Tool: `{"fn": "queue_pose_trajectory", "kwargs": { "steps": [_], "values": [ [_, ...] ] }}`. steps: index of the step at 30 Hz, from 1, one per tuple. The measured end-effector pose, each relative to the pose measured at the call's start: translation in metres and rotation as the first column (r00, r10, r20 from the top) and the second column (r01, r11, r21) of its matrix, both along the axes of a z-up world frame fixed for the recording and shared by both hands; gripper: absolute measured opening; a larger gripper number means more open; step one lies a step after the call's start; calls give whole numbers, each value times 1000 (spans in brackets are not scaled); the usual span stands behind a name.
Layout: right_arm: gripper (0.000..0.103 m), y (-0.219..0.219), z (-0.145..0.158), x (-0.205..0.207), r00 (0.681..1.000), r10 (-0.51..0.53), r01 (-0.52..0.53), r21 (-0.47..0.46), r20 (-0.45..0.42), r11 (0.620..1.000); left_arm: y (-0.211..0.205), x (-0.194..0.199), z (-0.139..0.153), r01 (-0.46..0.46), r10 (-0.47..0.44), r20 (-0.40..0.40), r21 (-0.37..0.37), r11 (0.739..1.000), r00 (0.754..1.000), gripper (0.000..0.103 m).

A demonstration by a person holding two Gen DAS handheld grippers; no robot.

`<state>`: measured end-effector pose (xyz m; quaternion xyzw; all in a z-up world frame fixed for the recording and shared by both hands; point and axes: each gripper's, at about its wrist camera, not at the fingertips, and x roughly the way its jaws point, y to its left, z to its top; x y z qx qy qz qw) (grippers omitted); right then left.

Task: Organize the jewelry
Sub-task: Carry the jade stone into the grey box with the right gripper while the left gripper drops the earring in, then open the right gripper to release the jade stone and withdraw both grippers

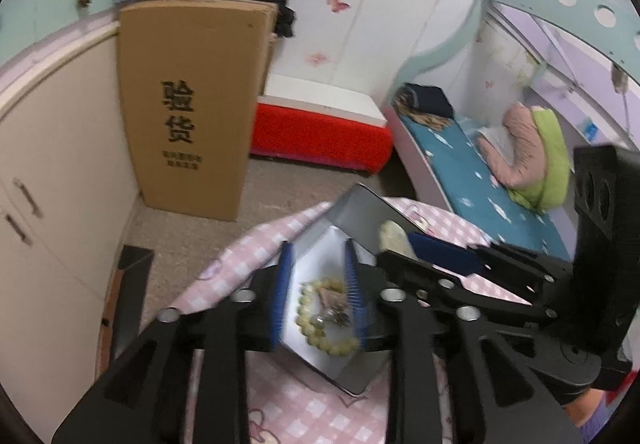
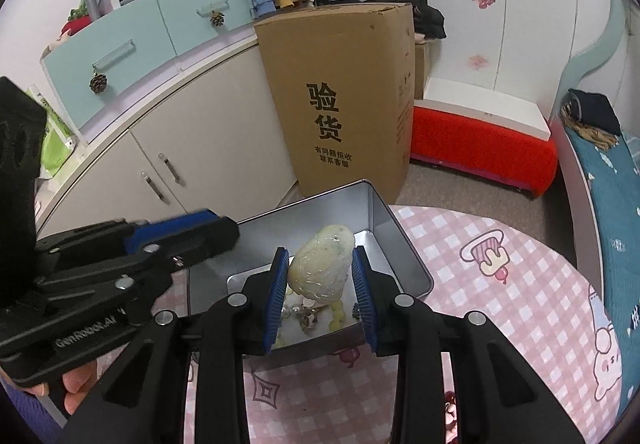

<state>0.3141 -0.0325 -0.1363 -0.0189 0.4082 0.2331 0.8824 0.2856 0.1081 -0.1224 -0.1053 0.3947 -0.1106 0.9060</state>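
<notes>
Counter (image 2: pixel 500 284) under a pink checked cloth spreads beneath both our tongs. On it sits an open metal tin (image 2: pixel 400 244), directly below them. Our right tongs (image 2: pixel 320 286) grip a pale green carved stone (image 2: pixel 320 264) between blue pads, tilted down over the tin. Our left tongs (image 1: pixel 318 294) hang spread and empty, straddling a yellow-green bead bracelet (image 1: pixel 316 318) on the tin's floor. We judge the stone should be lowered gently beside the beads before release.
</notes>
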Motion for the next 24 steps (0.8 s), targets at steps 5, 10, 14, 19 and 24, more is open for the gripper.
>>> {"fn": "queue_pose_trajectory", "kwargs": {
  "steps": [5,10,14,19,24],
  "values": [
    [32,-2,-4,3,1000,4,-3,22,-31,1000,5,-4,5,-39,39,26,-7,999,999,61],
    [32,3,-7,0,999,14,-13,18,-39,1000,-1,-7,6,-35,34,34,41,999,999,61],
    [32,6,-8,-3,999,21,-20,10,-37,1000,-1,-7,8,-40,38,36,52,998,999,61],
    [33,8,-11,-2,999,18,-18,1,-46,1000,1,-10,10,-47,45,38,44,998,998,61],
    [33,9,-14,0,999,6,-6,-7,-52,1000,4,-14,12,-50,49,33,51,997,998,61]
  ]
}}
